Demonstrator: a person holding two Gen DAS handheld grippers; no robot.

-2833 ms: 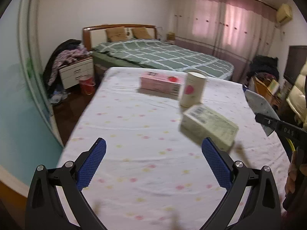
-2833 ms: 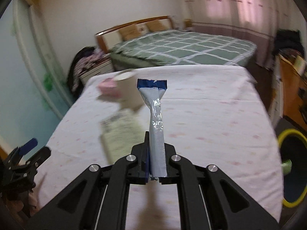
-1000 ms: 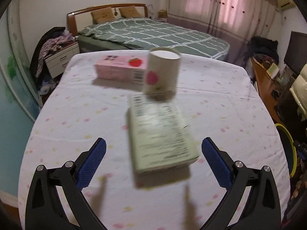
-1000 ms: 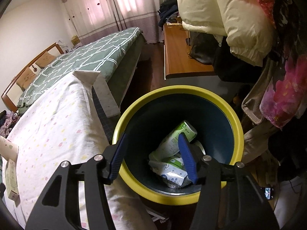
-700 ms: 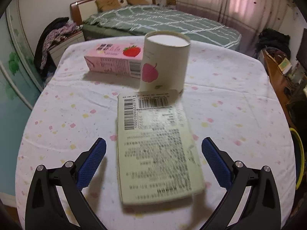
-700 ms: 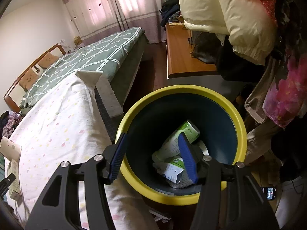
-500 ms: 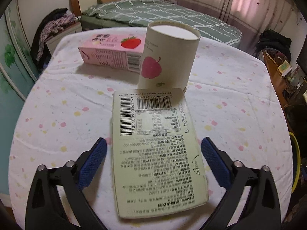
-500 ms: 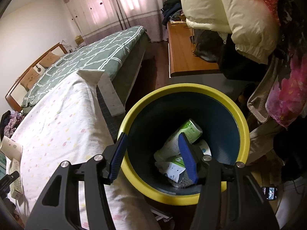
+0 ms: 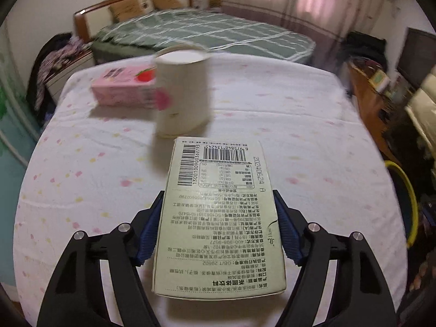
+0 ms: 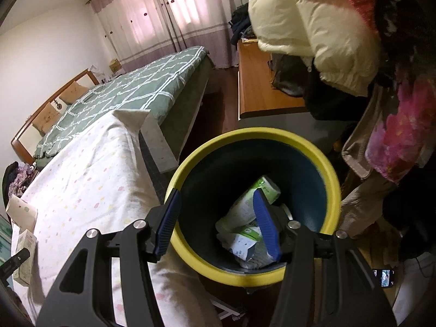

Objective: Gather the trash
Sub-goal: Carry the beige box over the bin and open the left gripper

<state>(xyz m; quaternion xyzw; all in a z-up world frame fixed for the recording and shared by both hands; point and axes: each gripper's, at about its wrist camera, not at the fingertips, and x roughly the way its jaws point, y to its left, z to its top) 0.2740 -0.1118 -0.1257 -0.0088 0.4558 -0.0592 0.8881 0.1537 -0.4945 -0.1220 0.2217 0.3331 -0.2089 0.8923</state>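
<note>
- Between the left gripper's [image 9: 218, 231] jaws, the green carton [image 9: 220, 218] is sitting clamped, its long axis pointing forward above the bench [image 9: 81, 177].
- The right gripper [image 10: 218, 223] is hanging with jaws apart over the bin [image 10: 331, 179].

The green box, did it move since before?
Yes. The green box now sits between the left gripper's fingers, farther from the white cup, apparently lifted off the table.

**A lived-in home bedroom**

A bed [image 9: 207, 35] with a green checked quilt and wooden headboard [image 9: 130, 0], pink curtains [image 10: 169, 19], a nightstand [image 9: 68, 73] piled with clothes, and puffy coats [image 10: 313, 27] heaped nearby.
</note>
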